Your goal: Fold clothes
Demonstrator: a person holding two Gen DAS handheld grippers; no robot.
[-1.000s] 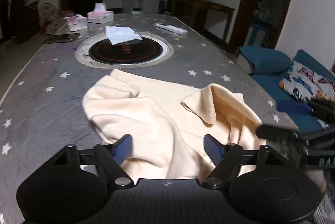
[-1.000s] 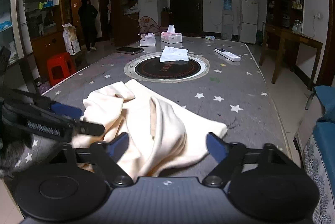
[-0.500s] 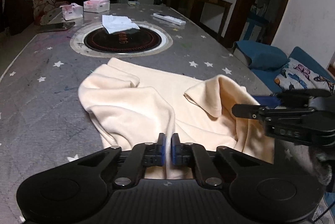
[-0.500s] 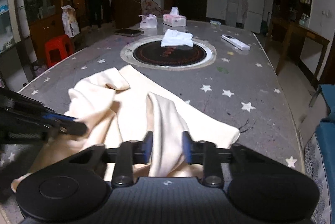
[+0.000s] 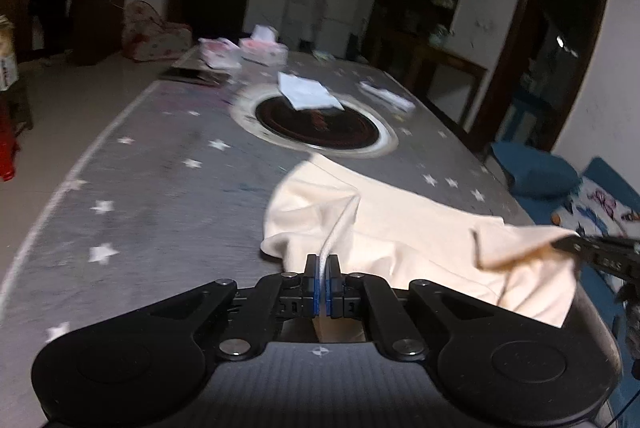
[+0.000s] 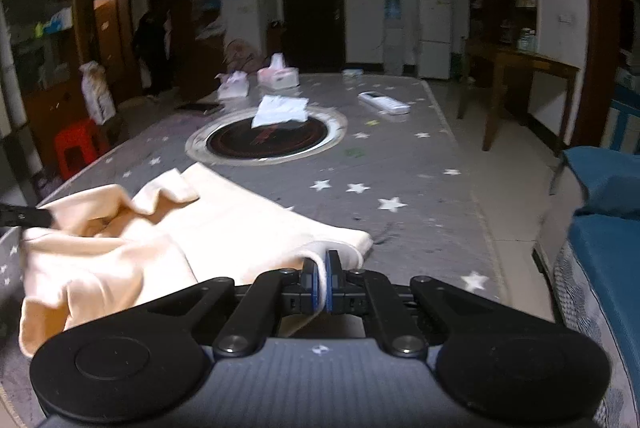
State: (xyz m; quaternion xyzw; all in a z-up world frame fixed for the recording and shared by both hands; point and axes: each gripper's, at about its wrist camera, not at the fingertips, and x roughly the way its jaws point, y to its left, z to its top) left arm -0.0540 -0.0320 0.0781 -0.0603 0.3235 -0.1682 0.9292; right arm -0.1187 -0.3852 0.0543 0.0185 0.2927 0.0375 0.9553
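Cloth, a cream garment (image 5: 404,228), lies crumpled at the near end of the grey star-patterned desk (image 5: 160,188), toward its right edge, short of the round dark inset (image 5: 318,120) in the middle of the desk. The left hand-held gripper (image 5: 323,282) is clamped narrow on a raised fold of the garment, the fabric running up from between its blue pads (image 5: 317,286). The right hand-held gripper (image 6: 322,282) is likewise pinched tight on a hem of the same garment near the desk's right edge. In the right wrist view the garment (image 6: 224,228) bunches into loose folds on its left side. A white cloth (image 6: 280,110) rests on the inset's far rim, with tissue boxes (image 6: 278,76) and a white remote (image 6: 383,102) toward the far end.
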